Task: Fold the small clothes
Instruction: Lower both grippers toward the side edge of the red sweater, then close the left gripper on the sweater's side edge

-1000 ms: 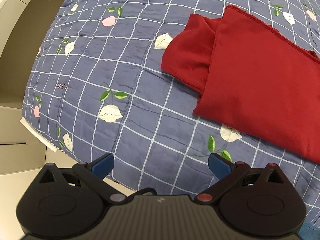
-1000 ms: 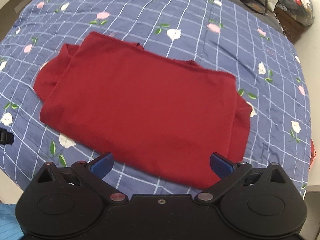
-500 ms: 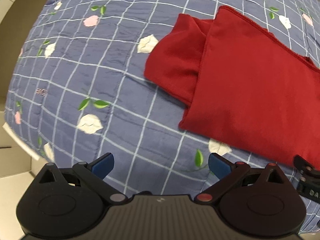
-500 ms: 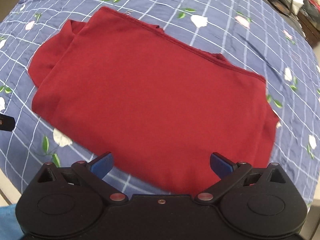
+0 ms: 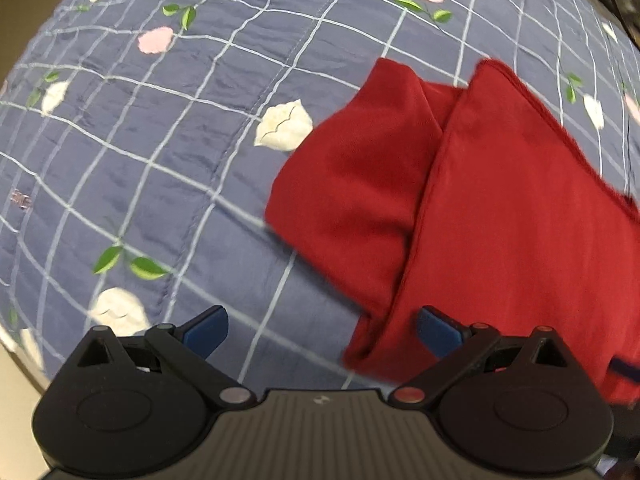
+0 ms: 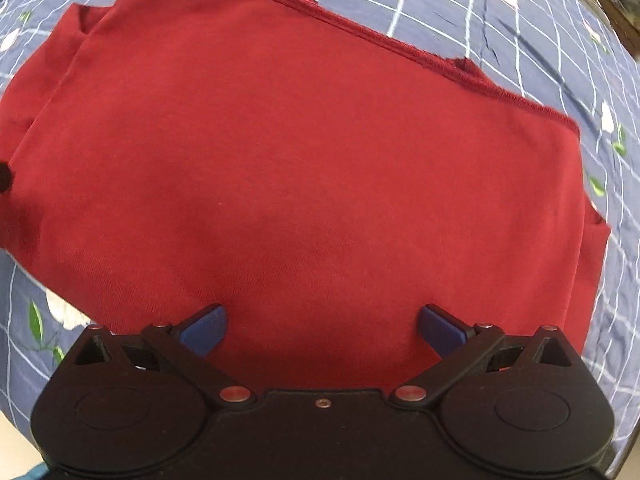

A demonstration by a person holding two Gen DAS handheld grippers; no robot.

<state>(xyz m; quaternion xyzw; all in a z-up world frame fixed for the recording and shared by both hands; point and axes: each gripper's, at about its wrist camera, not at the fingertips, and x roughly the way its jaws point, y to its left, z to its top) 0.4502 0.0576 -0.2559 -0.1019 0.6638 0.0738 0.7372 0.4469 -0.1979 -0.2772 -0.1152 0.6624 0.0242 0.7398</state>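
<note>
- Left wrist view: dark red knit garment (image 5: 500,208) at 2 o'clock, partly folded on blue floral quilted bedspread (image 5: 160,160).
- Left tongs (image 5: 322,330) and right tongs (image 6: 322,326) gape wide, empty; further folds probably remain.

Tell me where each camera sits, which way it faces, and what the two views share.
Left wrist: sits on the left gripper, looking forward and down at the red garment's folded side and the quilt; open blue fingers show.
Right wrist: sits on the right gripper, looking down over the garment's broad middle; open fingers show.
Shared: garment and quilt.
</note>
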